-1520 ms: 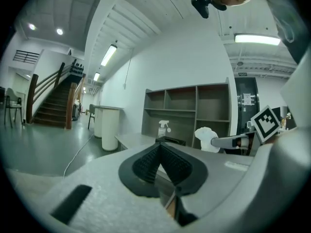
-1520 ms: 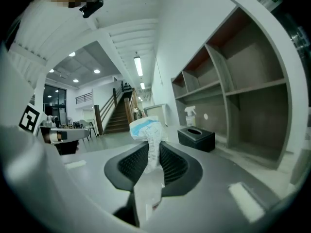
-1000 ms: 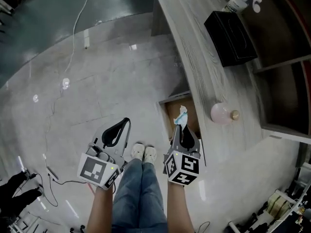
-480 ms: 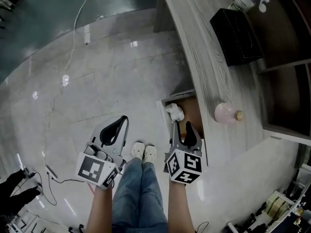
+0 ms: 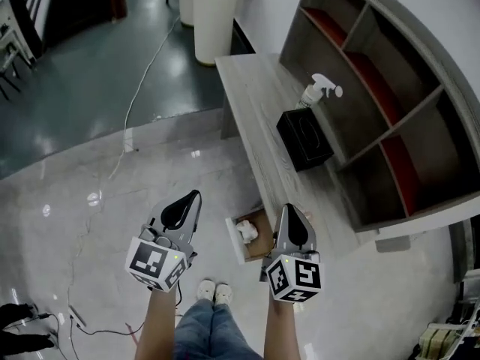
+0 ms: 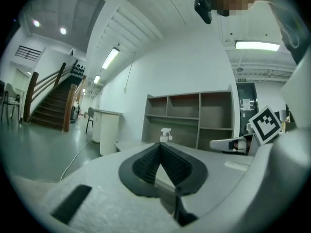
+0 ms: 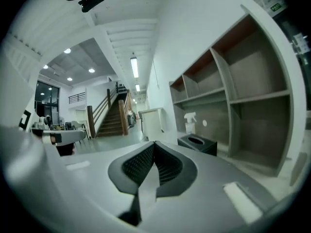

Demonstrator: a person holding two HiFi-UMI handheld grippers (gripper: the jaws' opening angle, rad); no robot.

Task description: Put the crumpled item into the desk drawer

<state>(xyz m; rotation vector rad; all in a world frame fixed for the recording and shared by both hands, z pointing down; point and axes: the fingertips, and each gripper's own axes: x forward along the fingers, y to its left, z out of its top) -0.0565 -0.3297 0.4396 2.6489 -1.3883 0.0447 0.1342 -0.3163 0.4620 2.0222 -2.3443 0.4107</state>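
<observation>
The crumpled item, gripped above the drawer 1 second ago, is now seen lying inside, near its front edge; placing is judged done. The right gripper and left gripper are both closed on nothing. Bare floor is left beside the desk edge.

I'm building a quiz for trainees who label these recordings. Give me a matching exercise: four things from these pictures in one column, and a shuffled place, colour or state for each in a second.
Things
1. crumpled item
2. spray bottle
3. tissue box
4. right gripper

Descriptions
A. shut, holding nothing
B. white, upright on the desk
C. inside the open drawer
D. black, on the desk, opening on top

Pairs: 1-C, 2-B, 3-D, 4-A
</observation>
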